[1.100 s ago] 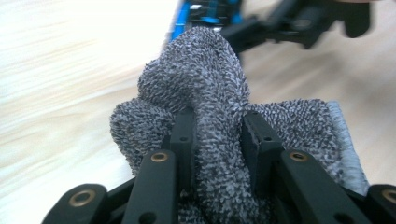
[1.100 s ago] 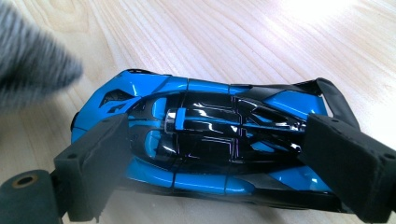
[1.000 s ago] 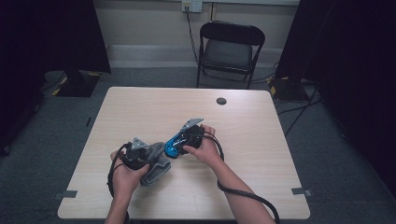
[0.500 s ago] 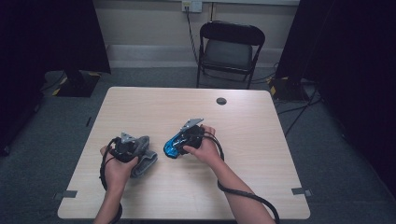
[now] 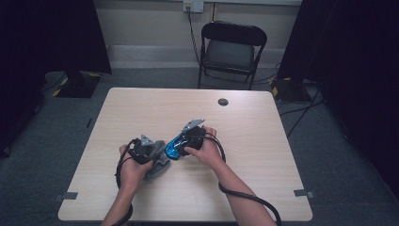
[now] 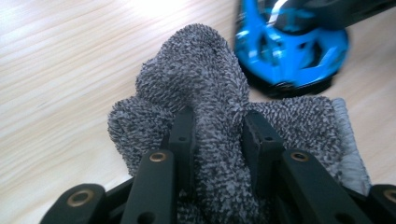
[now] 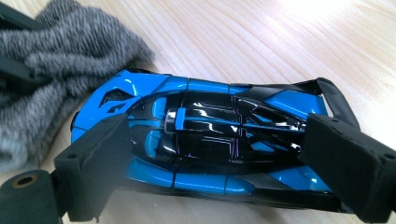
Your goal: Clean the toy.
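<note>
A grey knitted cloth (image 6: 201, 79) is bunched between the jaws of my left gripper (image 6: 217, 128), which is shut on it. In the high view the cloth (image 5: 159, 168) hangs from the left gripper (image 5: 154, 157) down to the table. My right gripper (image 7: 210, 140) is shut on a blue and black toy car (image 7: 210, 135), one jaw at each end. The car (image 5: 173, 148) sits just off the right gripper (image 5: 181, 143) near the table's middle. The cloth (image 7: 51, 79) lies right against one end of the car (image 6: 289, 46).
The light wooden table (image 5: 244, 155) has a small dark round hole (image 5: 223, 101) near its far edge. A black folding chair (image 5: 230, 52) stands behind the table. Cables trail from both grippers toward the front edge.
My left hand swung away to the left with the cloth, then came back right and lower, so the cloth is beside the car again. The right hand and car stayed put.
</note>
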The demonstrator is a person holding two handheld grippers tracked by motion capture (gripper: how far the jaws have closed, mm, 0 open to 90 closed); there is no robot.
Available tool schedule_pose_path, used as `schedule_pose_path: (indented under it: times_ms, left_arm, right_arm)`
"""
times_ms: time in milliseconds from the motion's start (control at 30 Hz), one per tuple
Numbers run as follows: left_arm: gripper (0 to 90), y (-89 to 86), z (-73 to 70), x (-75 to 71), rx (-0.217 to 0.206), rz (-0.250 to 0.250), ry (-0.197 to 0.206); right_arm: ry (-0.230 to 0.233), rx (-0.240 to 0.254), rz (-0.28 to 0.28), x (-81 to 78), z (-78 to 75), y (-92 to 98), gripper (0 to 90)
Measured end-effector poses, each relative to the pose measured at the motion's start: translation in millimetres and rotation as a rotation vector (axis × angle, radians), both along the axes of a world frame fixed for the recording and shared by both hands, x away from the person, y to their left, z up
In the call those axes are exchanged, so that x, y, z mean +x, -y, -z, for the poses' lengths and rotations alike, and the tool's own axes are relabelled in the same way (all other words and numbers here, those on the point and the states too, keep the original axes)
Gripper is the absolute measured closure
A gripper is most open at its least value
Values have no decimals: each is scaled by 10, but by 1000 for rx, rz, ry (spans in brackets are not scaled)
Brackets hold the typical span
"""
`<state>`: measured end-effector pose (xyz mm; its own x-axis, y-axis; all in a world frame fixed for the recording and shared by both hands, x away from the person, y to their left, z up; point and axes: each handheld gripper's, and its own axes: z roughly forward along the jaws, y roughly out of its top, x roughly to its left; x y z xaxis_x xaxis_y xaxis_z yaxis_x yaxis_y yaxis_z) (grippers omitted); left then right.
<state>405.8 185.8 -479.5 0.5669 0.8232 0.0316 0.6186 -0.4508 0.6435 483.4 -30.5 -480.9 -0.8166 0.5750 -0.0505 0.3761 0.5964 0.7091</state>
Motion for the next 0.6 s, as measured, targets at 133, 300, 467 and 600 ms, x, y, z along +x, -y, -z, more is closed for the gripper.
schedule_pose_path:
  times_ms: [133, 300, 467, 600]
  left_arm:
    - [683, 57, -1, -6, -8, 12, -9]
    - [685, 112, -4, -43, -22, 23, -22]
    - [686, 151, -17, -101, -43, 25, -48]
    - [686, 204, -19, -167, -46, 39, -51]
  right_arm:
    - [-4, -8, 2, 2, -8, -7, 78]
    - [-8, -10, 3, 3, -11, -12, 78]
    - [-4, -8, 3, 1, -7, -6, 78]
    - [-7, -10, 4, 1, -10, -10, 78]
